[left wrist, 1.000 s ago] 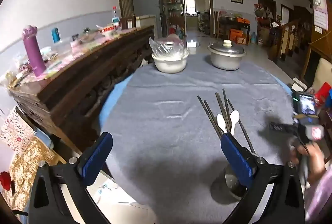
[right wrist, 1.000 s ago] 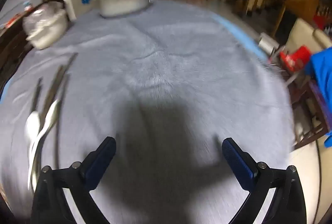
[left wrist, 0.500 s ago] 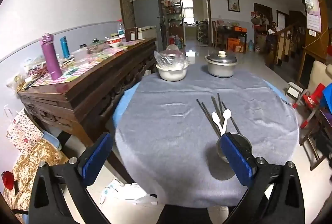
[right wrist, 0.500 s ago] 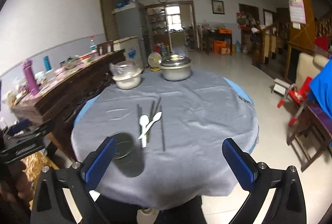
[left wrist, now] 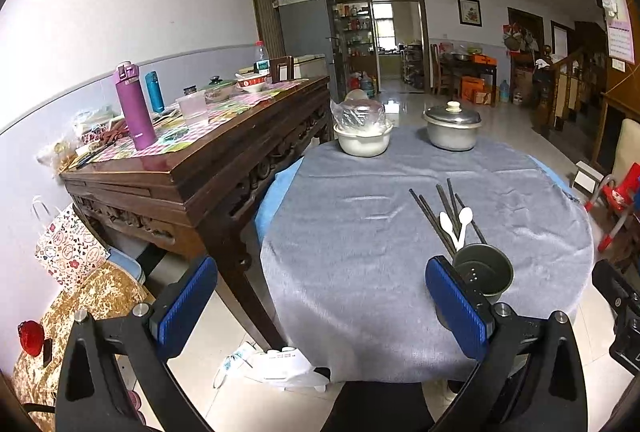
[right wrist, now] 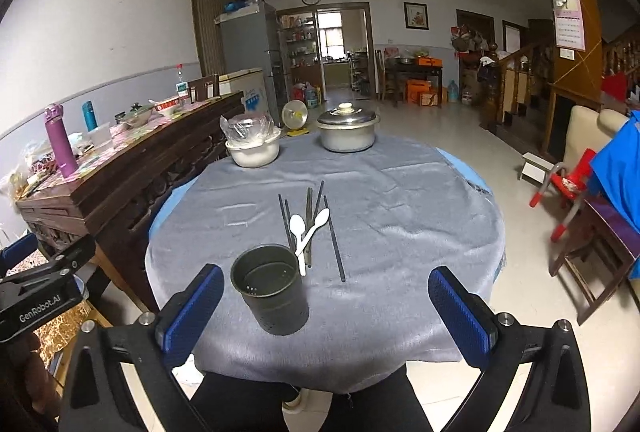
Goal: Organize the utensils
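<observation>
both grippers, left gripper [left wrist: 320, 306] and right gripper [right wrist: 326, 308], hang wide open and empty short of the utensil holder [right wrist: 270, 294]. chopsticks [right wrist: 310, 222] and white spoons [right wrist: 306, 228] lie crossed just behind it; grabbing one may drag others or tip the holder.

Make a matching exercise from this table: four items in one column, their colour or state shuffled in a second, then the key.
Items
1. utensil holder
2. spoons
3. metal pot
4. bowl

Descriptions
A. white, lying across the chopsticks
B. covered with clear plastic
C. dark, upright, empty
D. closed with a knobbed lid

Pairs: 1-C, 2-A, 3-D, 4-B
</observation>
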A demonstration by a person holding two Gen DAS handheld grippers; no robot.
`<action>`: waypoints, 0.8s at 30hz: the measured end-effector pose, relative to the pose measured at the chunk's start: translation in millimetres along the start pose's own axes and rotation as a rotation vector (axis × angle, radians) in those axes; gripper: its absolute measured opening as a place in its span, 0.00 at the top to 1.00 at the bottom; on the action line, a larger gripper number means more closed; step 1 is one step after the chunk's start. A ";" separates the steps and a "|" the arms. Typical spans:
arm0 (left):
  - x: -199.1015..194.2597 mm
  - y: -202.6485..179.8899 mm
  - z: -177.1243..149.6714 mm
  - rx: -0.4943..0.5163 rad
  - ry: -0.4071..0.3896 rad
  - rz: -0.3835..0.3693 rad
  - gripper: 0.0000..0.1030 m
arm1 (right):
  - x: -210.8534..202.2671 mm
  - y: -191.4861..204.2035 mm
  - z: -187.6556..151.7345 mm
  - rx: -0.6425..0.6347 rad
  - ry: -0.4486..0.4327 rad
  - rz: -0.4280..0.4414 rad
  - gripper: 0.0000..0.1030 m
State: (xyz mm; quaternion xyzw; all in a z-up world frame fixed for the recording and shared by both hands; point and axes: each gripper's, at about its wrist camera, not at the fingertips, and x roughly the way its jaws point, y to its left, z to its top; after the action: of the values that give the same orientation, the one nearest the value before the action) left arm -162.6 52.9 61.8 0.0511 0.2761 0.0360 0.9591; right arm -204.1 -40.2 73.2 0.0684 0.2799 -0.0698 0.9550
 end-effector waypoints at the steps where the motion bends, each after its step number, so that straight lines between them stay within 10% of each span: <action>1: 1.0 -0.5 -0.6 0.003 0.002 -0.001 0.00 | 1.6 0.1 -1.1 0.000 0.006 -0.005 0.00; 24: -4.4 -6.6 -3.2 0.035 -0.011 0.012 0.00 | 15.0 -1.2 -4.9 0.027 0.042 -0.006 0.00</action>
State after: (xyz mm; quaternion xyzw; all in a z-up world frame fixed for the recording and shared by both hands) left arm -167.7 46.2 60.6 0.0696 0.2711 0.0365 0.9593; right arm -194.4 -42.0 60.9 0.0821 0.2994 -0.0752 0.9476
